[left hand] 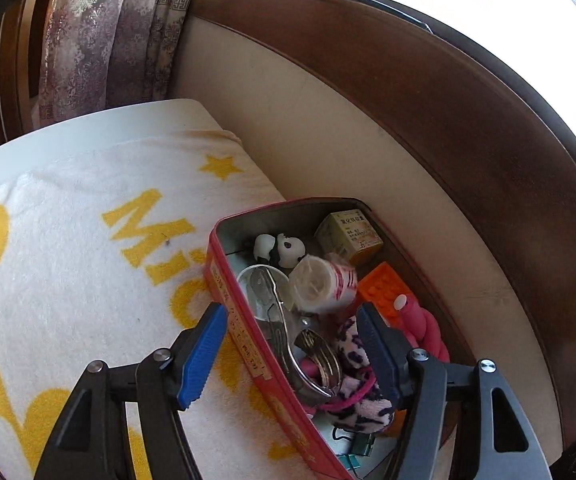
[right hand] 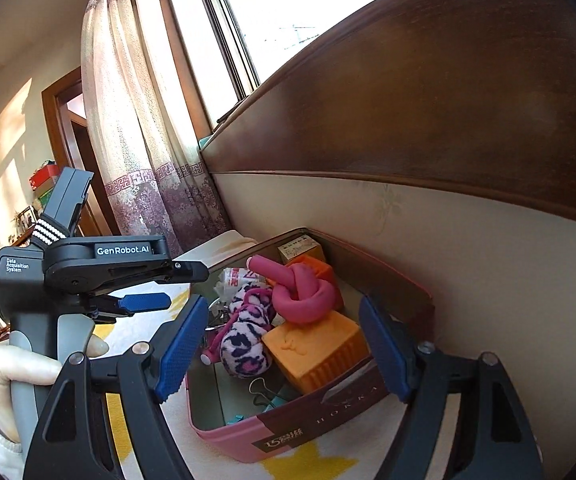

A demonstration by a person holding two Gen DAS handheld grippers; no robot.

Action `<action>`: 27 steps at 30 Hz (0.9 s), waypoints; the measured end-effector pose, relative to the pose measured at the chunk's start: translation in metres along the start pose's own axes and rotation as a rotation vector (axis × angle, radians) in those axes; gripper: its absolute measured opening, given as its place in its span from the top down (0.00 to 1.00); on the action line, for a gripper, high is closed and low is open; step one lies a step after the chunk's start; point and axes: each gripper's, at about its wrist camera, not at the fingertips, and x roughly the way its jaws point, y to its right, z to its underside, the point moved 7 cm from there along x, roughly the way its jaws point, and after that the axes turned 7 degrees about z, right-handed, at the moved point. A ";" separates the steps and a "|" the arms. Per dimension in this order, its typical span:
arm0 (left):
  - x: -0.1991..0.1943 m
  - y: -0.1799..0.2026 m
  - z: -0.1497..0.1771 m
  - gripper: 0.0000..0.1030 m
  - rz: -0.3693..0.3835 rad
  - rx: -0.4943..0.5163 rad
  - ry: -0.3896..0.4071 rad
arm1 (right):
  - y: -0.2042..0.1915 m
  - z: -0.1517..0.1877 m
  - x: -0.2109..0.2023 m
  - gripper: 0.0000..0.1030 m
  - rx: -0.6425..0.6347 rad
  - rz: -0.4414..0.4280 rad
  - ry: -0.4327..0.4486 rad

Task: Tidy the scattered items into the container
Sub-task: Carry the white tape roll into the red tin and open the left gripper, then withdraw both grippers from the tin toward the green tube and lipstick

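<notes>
Tin [right hand: 308,428] on towel [left hand: 67,240], against wall, filled: spoon [left hand: 283,332], plush [right hand: 243,332], pink knot [right hand: 300,296], orange block [right hand: 320,352] | left gripper [left hand: 290,354] released, empty, over tin | right gripper [right hand: 283,348] released, empty | knot soft; grasp its 12 o'clock loop.

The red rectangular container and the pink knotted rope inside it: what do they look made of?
The red rectangular container looks like thin painted metal: its bare grey inner wall has a dull sheen, and its rim is rolled. The pink knotted rope appears to be soft matte foam or rubber: smooth, seamless, bent tight without creasing.
</notes>
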 end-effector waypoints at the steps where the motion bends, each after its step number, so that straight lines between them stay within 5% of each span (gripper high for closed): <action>1: 0.000 -0.005 0.001 0.33 -0.008 -0.006 0.000 | 0.000 0.000 0.000 0.22 0.002 0.001 0.000; 12: -0.033 -0.055 0.022 0.33 -0.093 -0.055 0.026 | 0.005 0.000 -0.004 0.21 0.013 0.035 0.005; 27: -0.130 -0.161 0.080 0.33 -0.227 -0.189 0.107 | -0.021 0.002 -0.013 0.21 -0.137 0.098 0.062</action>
